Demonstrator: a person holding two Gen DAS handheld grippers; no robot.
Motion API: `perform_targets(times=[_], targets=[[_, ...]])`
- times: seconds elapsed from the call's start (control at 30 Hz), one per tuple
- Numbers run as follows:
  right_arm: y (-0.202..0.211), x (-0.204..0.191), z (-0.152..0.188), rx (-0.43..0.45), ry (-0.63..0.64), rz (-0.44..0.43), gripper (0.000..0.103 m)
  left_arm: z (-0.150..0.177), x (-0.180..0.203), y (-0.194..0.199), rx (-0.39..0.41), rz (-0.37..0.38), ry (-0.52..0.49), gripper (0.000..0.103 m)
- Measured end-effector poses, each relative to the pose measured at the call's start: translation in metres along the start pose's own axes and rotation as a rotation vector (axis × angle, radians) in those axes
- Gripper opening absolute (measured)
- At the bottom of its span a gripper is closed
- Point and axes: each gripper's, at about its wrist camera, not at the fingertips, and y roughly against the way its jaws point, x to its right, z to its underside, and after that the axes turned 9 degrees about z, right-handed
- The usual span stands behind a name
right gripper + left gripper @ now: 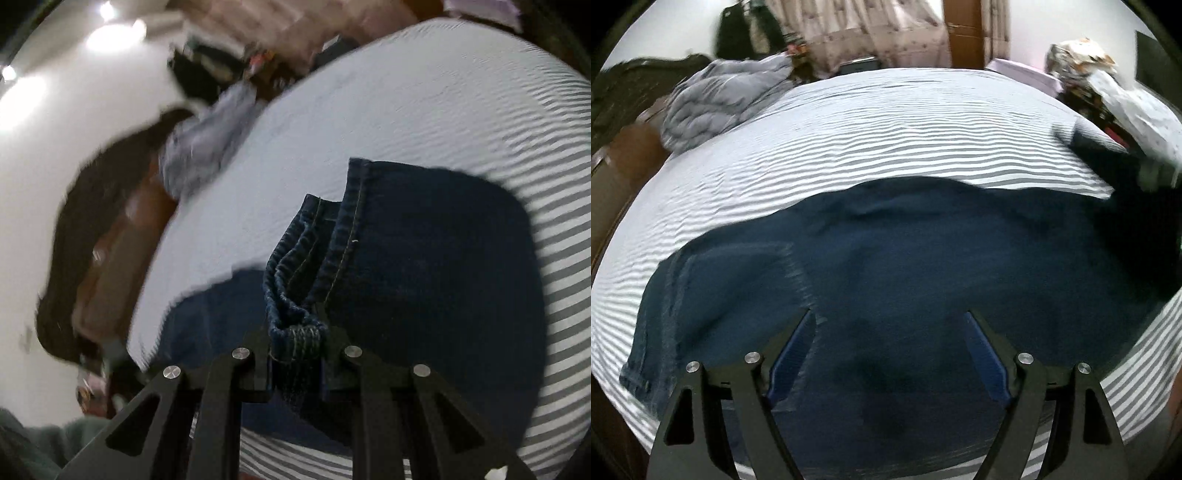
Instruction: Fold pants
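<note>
Dark blue denim pants lie spread across a bed with a grey-and-white striped sheet. My left gripper hovers over the pants with its jaws wide apart and nothing between its blue pads. In the right wrist view my right gripper is shut on the bunched hem of a pant leg, lifted above the rest of the pants. At the far right of the left wrist view, a blurred raised part of the pants shows beside a white patterned sleeve.
A grey quilted jacket lies at the bed's far left corner. A brown wooden bed frame runs along the left. Curtains and a wooden door stand behind the bed. Clutter sits at the far right.
</note>
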Motion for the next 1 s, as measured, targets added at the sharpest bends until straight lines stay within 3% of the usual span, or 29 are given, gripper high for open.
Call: perform_targets(times=[0.1, 0.27, 0.43, 0.5, 0.63, 0.73, 0.83, 1.0], targets=[[-0.063, -0.026, 0.023, -0.129, 0.063, 0.045, 0.017, 0.01, -0.022, 0.003, -0.012, 0.007, 0.044, 0.082], [-0.104, -0.044, 0.048, -0.195, 0.138, 0.135, 0.018, 0.015, -0.032, 0.011, 0.007, 0.043, 0.061, 0.082], [-0.096, -0.053, 0.047, -0.212, 0.126, 0.065, 0.018, 0.008, -0.019, 0.016, 0.018, 0.094, 0.06, 0.082], [-0.1, -0.057, 0.059, -0.226, 0.161, 0.106, 0.02, 0.006, -0.013, 0.015, 0.017, 0.097, 0.057, 0.082], [-0.104, -0.058, 0.064, -0.208, 0.107, 0.078, 0.038, 0.006, -0.013, 0.012, -0.004, 0.128, 0.071, 0.082], [-0.098, -0.064, 0.062, -0.205, 0.122, 0.096, 0.046, 0.003, -0.018, 0.014, -0.012, 0.145, 0.095, 0.082], [-0.072, -0.066, 0.057, -0.153, 0.088, 0.075, 0.047, 0.0, -0.021, 0.019, -0.016, 0.185, 0.121, 0.082], [-0.014, -0.043, 0.06, -0.043, 0.004, 0.076, 0.05, -0.004, -0.004, 0.024, -0.047, 0.33, 0.144, 0.082]])
